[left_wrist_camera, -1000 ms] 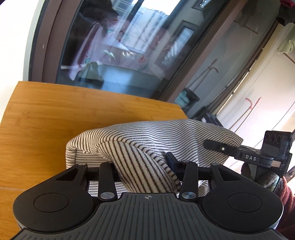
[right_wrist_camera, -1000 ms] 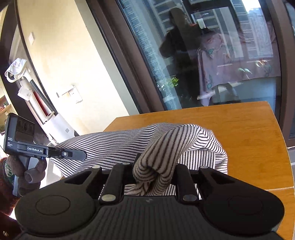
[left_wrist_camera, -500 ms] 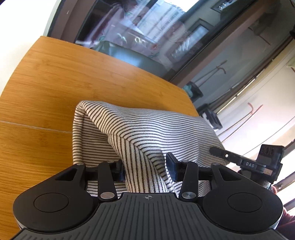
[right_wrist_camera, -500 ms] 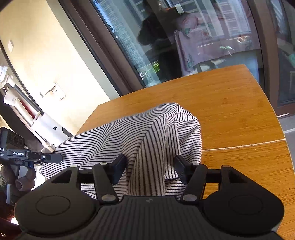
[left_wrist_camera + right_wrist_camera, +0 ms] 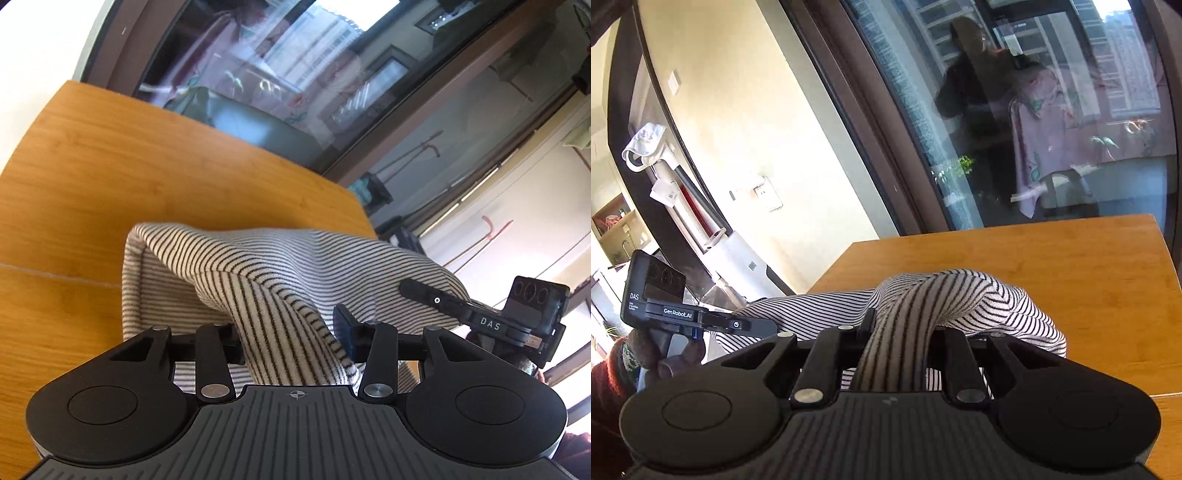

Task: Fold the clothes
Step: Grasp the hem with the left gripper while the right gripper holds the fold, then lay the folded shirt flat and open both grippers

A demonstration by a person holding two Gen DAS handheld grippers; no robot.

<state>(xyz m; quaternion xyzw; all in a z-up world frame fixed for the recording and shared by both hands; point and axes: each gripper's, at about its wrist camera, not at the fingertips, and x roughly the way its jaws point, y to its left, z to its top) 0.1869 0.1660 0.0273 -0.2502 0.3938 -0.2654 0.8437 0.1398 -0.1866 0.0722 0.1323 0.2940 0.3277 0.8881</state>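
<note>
One striped garment (image 5: 280,266), two tools pinching it

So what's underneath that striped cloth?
The wooden table lies under the striped cloth, which both grippers hold bunched up. Anything beneath its folds is covered and cannot be seen.

Striped knit cloth (image 5: 280,266), soft and matt, lies on the smooth, satin-finished wooden surface (image 5: 110,177); beyond the surface, glossy window glass (image 5: 1052,110); tongs (image 5: 899,332) of matt black plastic.
</note>
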